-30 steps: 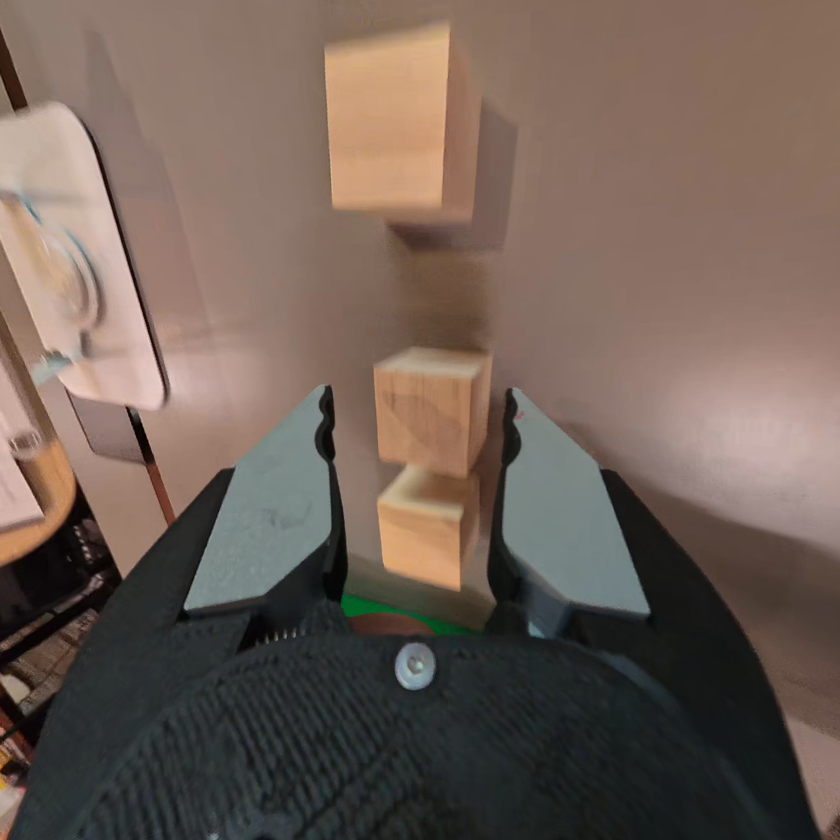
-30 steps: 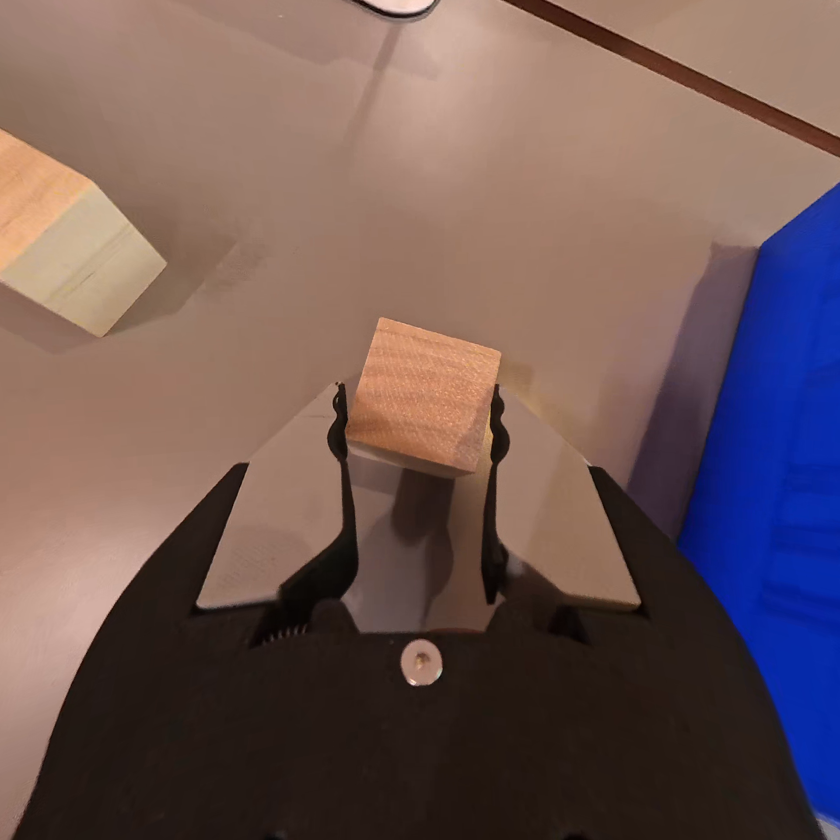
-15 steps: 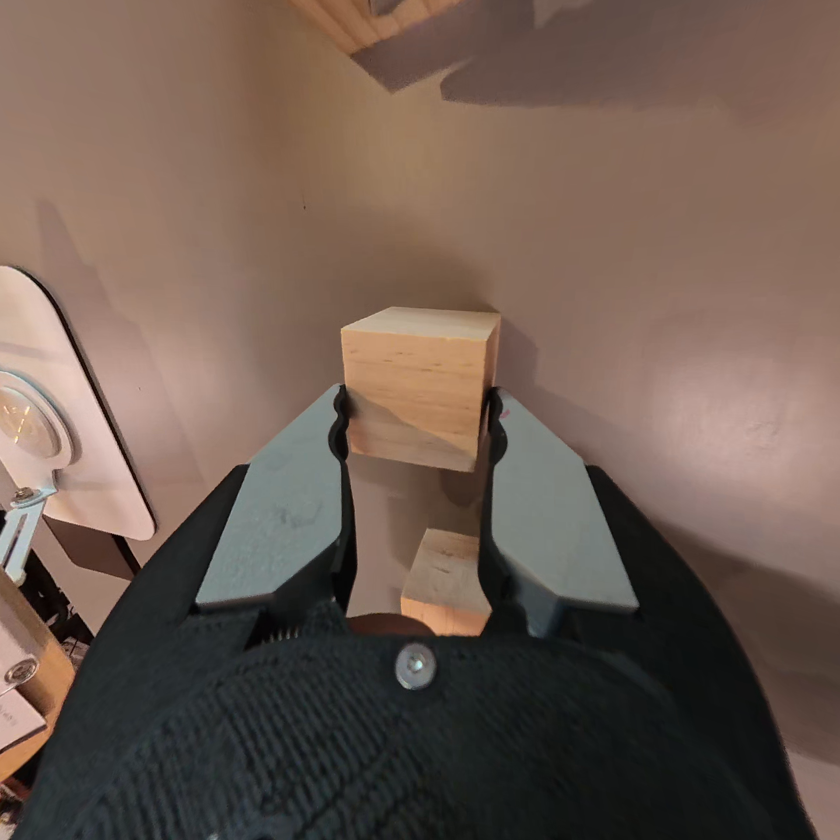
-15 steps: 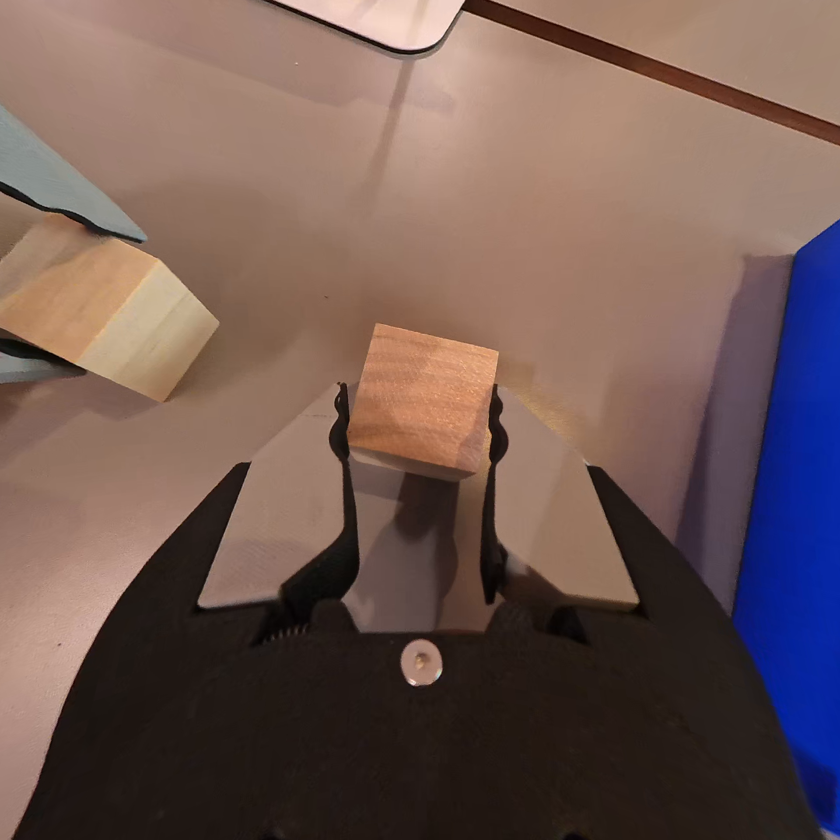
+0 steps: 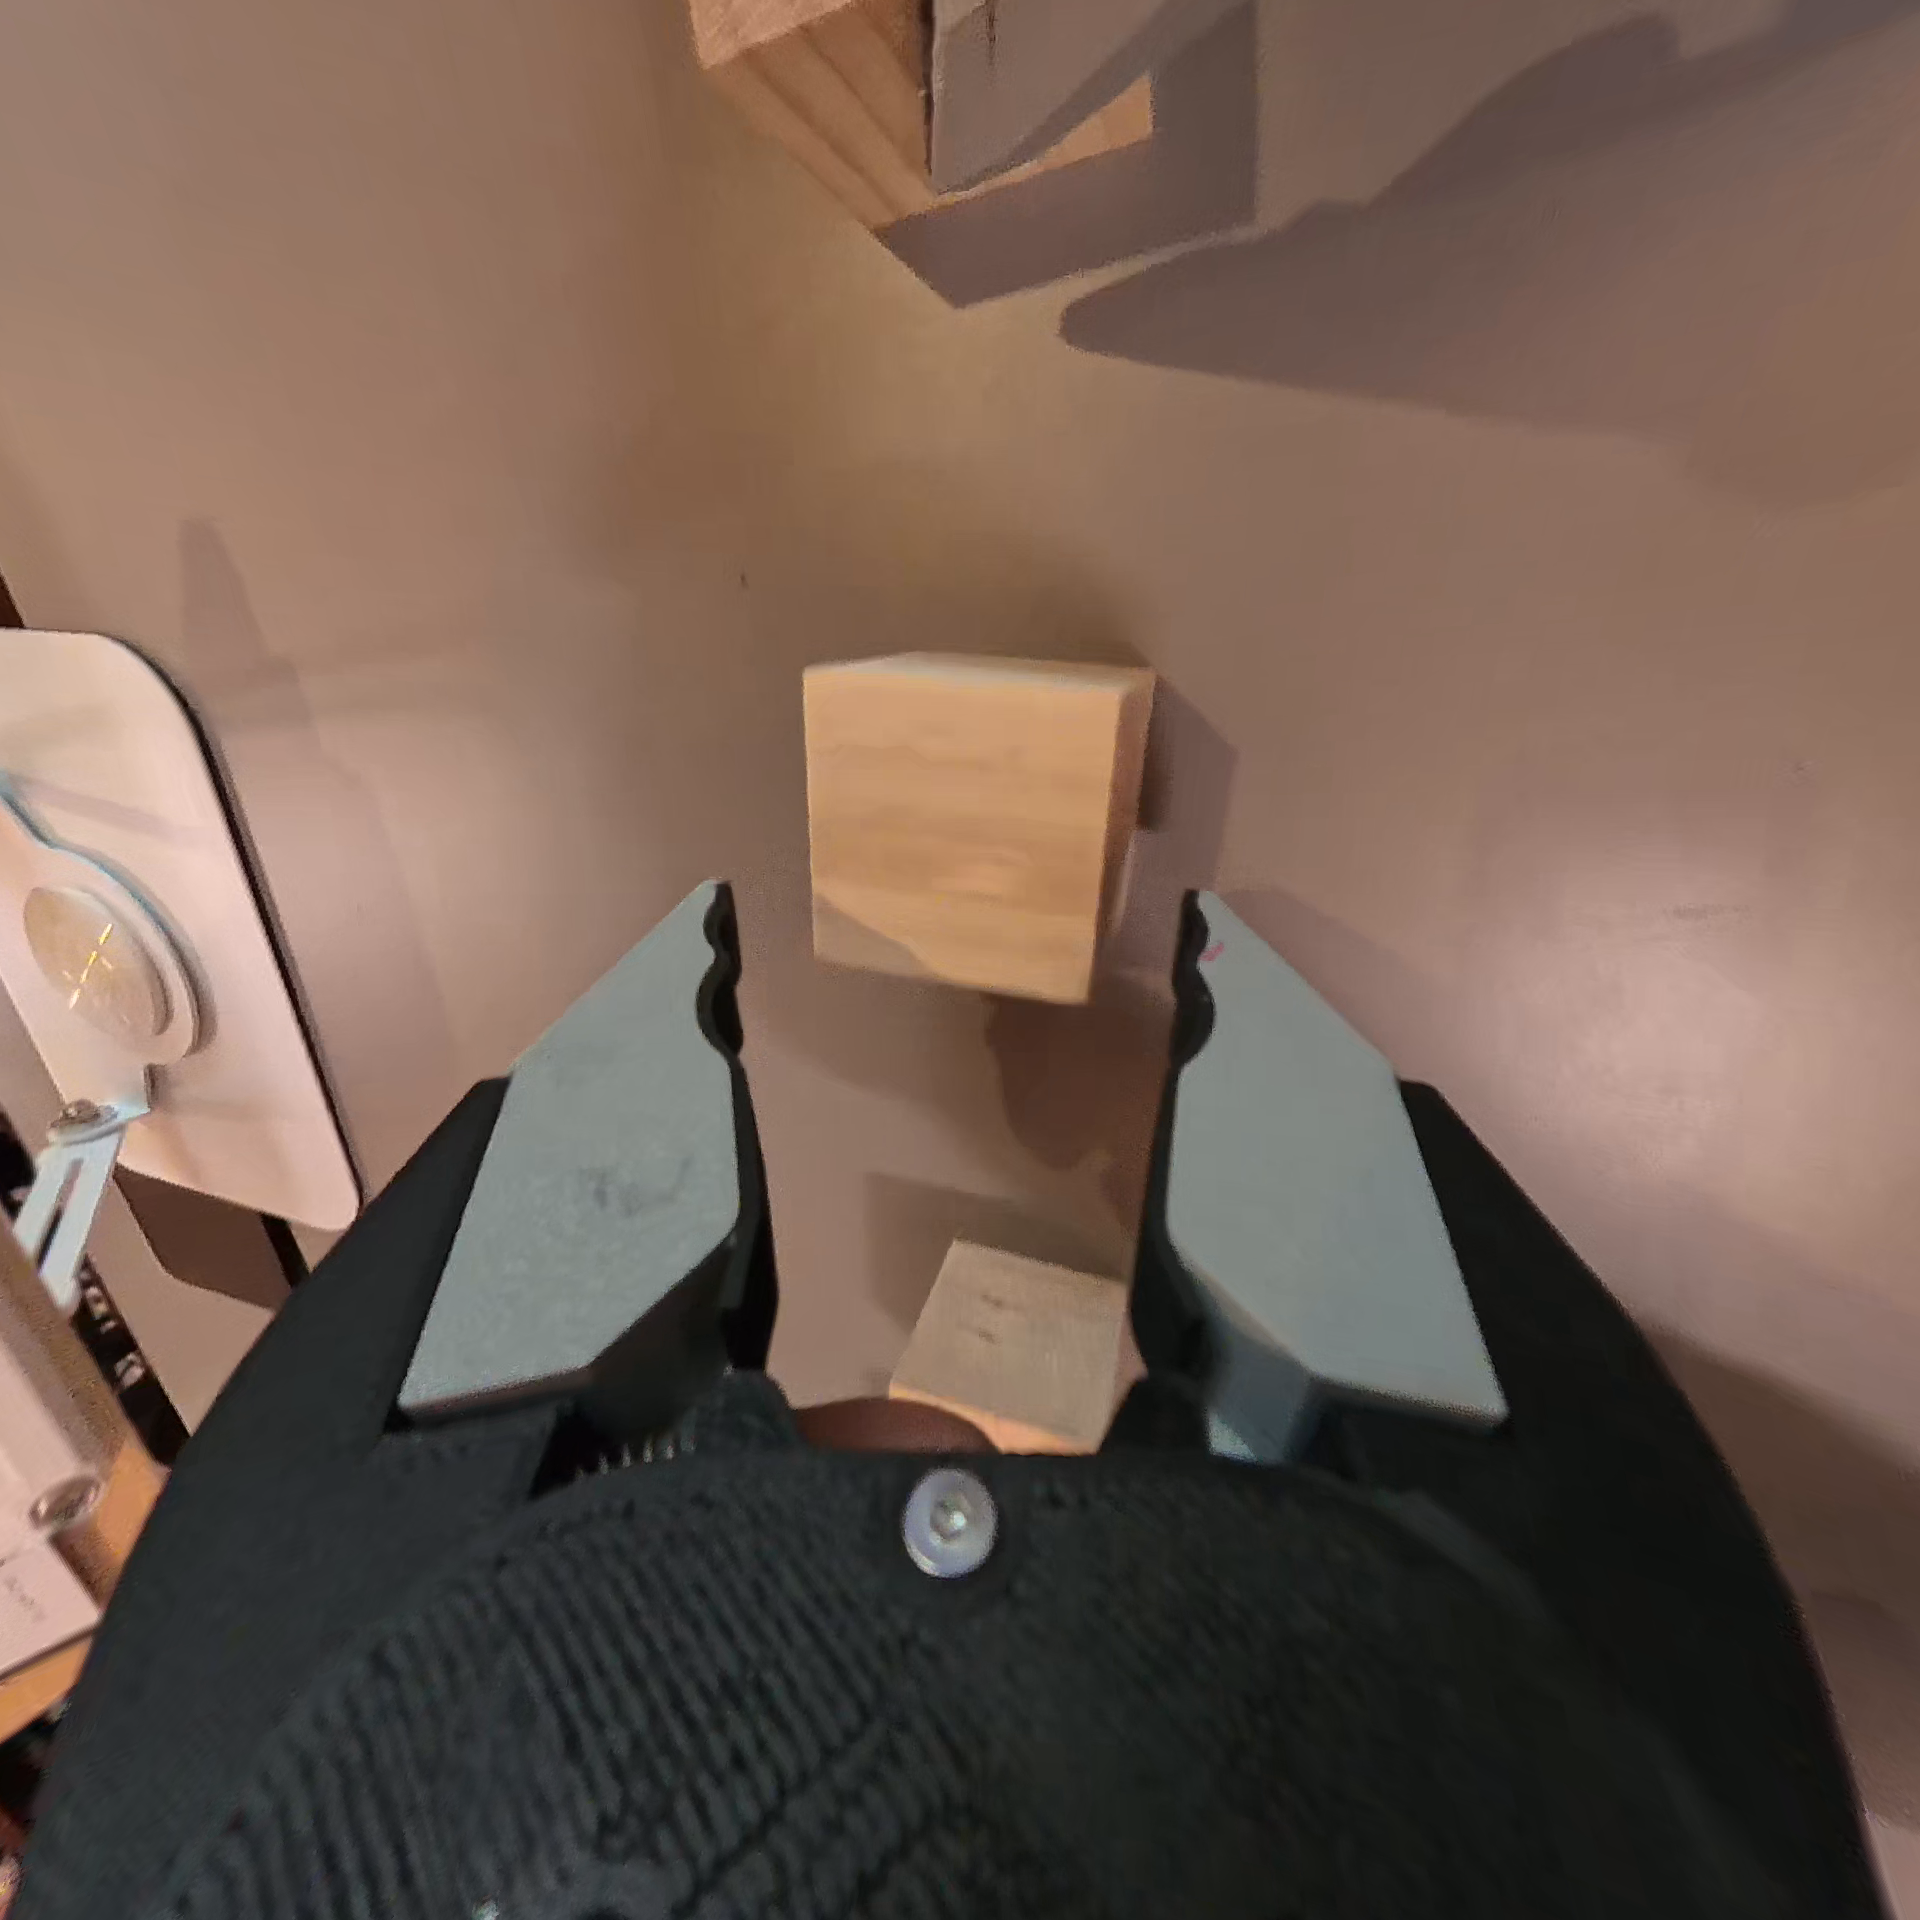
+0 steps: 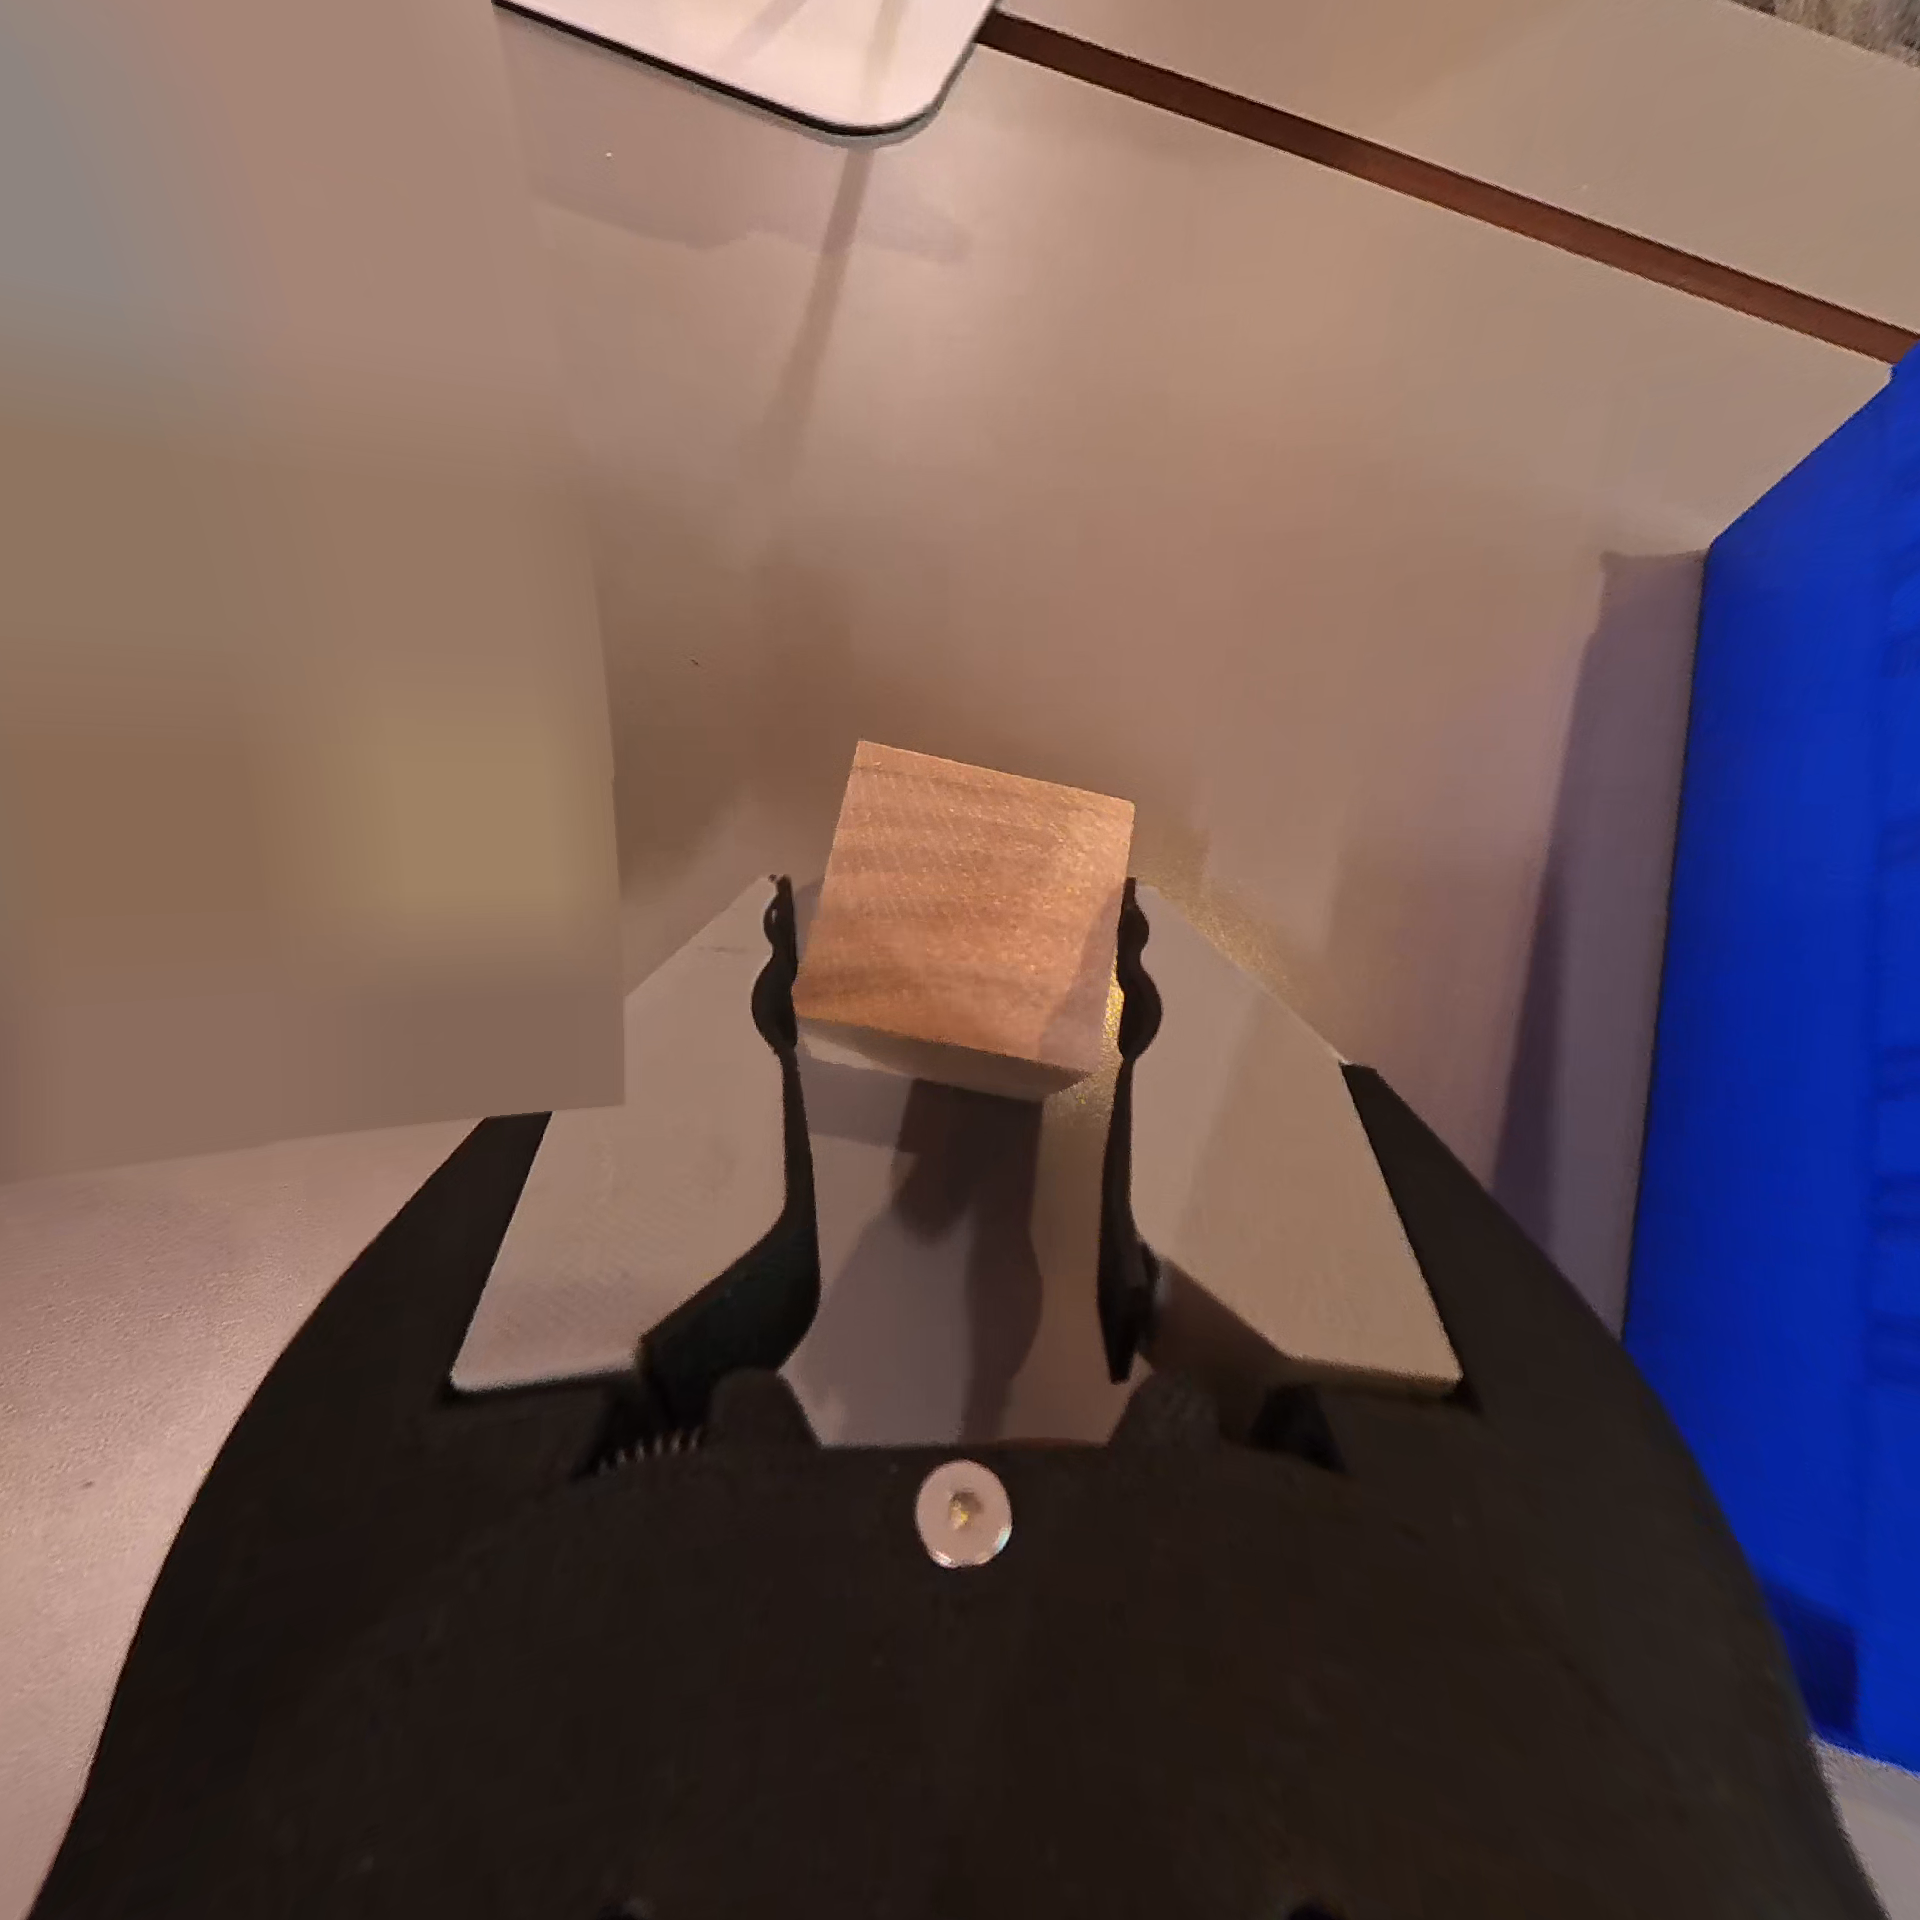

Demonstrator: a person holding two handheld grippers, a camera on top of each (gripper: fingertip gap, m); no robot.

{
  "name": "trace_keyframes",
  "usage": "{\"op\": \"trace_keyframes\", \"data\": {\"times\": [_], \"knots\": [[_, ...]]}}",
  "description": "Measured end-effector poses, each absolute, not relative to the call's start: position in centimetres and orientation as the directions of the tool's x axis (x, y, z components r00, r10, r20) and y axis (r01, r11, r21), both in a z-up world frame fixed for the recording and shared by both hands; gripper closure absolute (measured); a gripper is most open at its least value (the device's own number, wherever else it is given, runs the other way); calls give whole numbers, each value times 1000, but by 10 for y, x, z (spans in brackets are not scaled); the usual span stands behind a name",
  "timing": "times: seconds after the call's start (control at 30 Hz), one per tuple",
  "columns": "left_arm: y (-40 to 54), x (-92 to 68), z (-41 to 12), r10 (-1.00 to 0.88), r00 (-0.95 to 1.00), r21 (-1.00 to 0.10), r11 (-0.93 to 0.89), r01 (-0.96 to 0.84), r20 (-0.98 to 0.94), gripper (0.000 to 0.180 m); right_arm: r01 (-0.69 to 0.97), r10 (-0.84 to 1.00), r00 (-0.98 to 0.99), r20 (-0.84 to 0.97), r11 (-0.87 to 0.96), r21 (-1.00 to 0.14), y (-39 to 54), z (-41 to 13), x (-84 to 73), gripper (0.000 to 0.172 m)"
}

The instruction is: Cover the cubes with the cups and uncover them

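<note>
In the left wrist view my left gripper (image 5: 956, 940) is open. A wooden cube (image 5: 966, 821) stands on the brown table (image 5: 1455, 727) just ahead of the fingertips, with a gap on each side. A second wooden cube (image 5: 1013, 1340) lies lower down between the fingers, near the gripper's body. In the right wrist view my right gripper (image 6: 951, 935) is shut on a third wooden cube (image 6: 966, 914), with both pads against its sides. This cube (image 5: 831, 94) and a grey finger (image 5: 971, 94) of the right gripper also show at the top of the left wrist view.
A tall blue object (image 6: 1787, 935) stands close to the right of the right gripper. A white rounded panel (image 5: 156, 935) with a round metal part lies at the table's left edge; a white panel (image 6: 748, 62) also lies far ahead in the right wrist view. The table's dark edge (image 6: 1455, 197) runs behind.
Half a second ago my left gripper was shut on the cube in front of it. It has since opened wide and let go, and the cube stands free. My right gripper kept hold of its cube.
</note>
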State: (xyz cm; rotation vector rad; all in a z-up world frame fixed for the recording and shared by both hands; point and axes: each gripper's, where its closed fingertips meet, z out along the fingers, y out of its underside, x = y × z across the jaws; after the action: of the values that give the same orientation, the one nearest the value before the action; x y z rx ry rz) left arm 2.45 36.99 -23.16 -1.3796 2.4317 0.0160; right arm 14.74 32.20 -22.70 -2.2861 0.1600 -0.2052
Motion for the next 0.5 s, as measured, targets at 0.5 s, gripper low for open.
{"op": "trace_keyframes", "data": {"times": [0.5], "knots": [[440, -112, -235, -862, -443, -13, 460, -888, -247, 110, -65, -118, 993, -16, -422, -904, 323, -178, 134, 97]]}}
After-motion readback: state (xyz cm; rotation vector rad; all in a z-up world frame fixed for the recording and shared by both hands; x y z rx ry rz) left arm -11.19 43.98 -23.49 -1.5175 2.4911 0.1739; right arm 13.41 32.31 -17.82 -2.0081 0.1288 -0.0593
